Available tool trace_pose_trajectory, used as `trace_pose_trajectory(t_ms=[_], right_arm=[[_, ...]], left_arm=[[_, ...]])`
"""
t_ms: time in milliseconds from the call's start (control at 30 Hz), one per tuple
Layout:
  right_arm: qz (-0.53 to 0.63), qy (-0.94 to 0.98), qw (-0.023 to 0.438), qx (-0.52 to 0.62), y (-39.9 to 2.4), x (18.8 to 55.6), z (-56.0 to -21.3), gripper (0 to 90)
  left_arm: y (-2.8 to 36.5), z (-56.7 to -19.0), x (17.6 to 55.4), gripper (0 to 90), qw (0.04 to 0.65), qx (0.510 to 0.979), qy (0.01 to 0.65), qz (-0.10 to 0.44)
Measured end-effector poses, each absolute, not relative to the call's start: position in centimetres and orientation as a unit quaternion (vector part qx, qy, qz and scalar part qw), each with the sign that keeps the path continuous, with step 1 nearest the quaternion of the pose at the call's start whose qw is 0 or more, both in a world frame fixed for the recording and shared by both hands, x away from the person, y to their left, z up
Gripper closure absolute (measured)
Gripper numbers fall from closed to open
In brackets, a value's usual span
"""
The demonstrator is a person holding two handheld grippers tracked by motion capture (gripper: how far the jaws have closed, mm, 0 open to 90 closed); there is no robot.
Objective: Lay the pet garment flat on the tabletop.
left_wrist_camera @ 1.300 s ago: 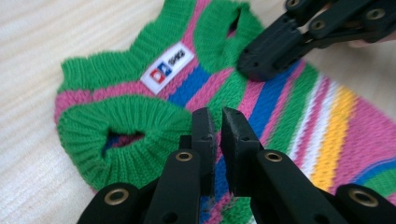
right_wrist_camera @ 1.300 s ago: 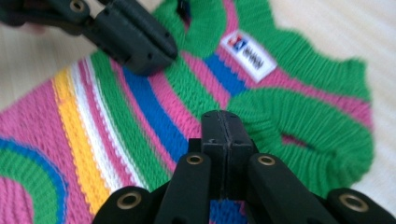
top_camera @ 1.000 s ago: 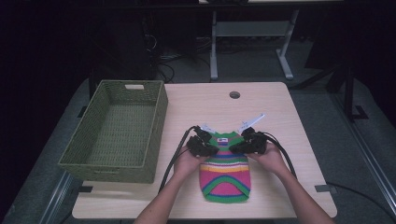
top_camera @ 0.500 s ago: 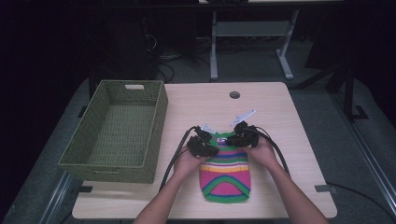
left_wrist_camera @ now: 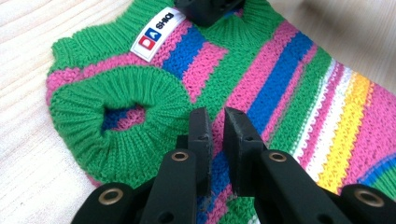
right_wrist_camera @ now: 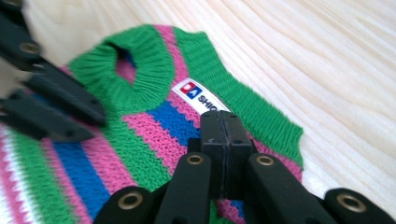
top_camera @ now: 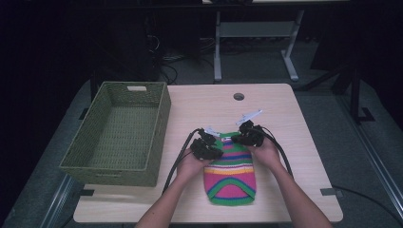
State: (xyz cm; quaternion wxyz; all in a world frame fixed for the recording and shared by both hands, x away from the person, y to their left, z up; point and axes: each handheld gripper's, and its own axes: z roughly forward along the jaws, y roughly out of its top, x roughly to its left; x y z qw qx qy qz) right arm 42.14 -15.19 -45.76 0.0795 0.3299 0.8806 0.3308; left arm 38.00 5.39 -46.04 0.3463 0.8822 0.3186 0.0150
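The right tongs (top_camera: 239, 138) had slid inward and closed onto the sweater's (top_camera: 231, 175) collar at 12 o'clock, the left tongs (top_camera: 215, 145) nearly shut pinching knit mid-bench (top_camera: 285, 109); soft, light, stretchy, best gripped at ribbed edges.

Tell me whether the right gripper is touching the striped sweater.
Touching: the right gripper view shows the right gripper with jaws shut, pinching the striped sweater beside its label.

Striped sweater (left_wrist_camera: 261, 88) runs past the frame edge — label (right_wrist_camera: 200, 97) text cut short.
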Motion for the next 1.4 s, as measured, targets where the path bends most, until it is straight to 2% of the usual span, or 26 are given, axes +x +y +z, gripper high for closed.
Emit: trace_pose_trajectory(t_ms=[100,200,333,367,500,933,1067,1167,1200,1400], right_arm=[[0.339,0.874,0.066,0.342,-15.4,42.4,-46.2,88.2],[0.351,0.867,0.052,0.350,-15.7,42.3,-45.9,75.6],[0.361,0.867,0.041,0.341,-15.9,41.8,-45.5,77.1],[0.366,0.867,0.030,0.337,-15.9,41.6,-45.3,81.1],[0.357,0.875,0.007,0.327,-15.7,41.5,-45.8,85.1],[0.364,0.868,-0.004,0.339,-16.0,41.8,-46.5,84.5],[0.387,0.857,-0.031,0.337,-16.3,41.7,-46.4,76.9],[0.395,0.854,-0.034,0.336,-16.5,41.5,-46.2,75.1],[0.406,0.848,-0.052,0.337,-16.8,41.6,-46.2,72.2],[0.425,0.838,-0.064,0.337,-18.2,41.2,-46.2,66.4]], left_arm=[[5.3,-46.0,38.0,80.3,0.347,0.881,0.322,0.014],[5.4,-45.8,37.8,77.2,0.346,0.883,0.317,0.031],[5.8,-45.5,37.9,79.7,0.359,0.873,0.328,0.045],[6.0,-45.5,38.1,80.2,0.354,0.871,0.335,0.053],[6.1,-45.9,38.5,79.7,0.343,0.874,0.340,0.055],[6.0,-46.0,38.8,78.3,0.345,0.871,0.346,0.050],[6.0,-45.9,38.8,75.0,0.346,0.872,0.344,0.047],[6.1,-45.7,38.7,73.1,0.352,0.869,0.345,0.042],[6.3,-45.5,38.6,71.0,0.362,0.865,0.347,0.036],[6.9,-45.0,38.3,65.5,0.383,0.856,0.347,0.014]])
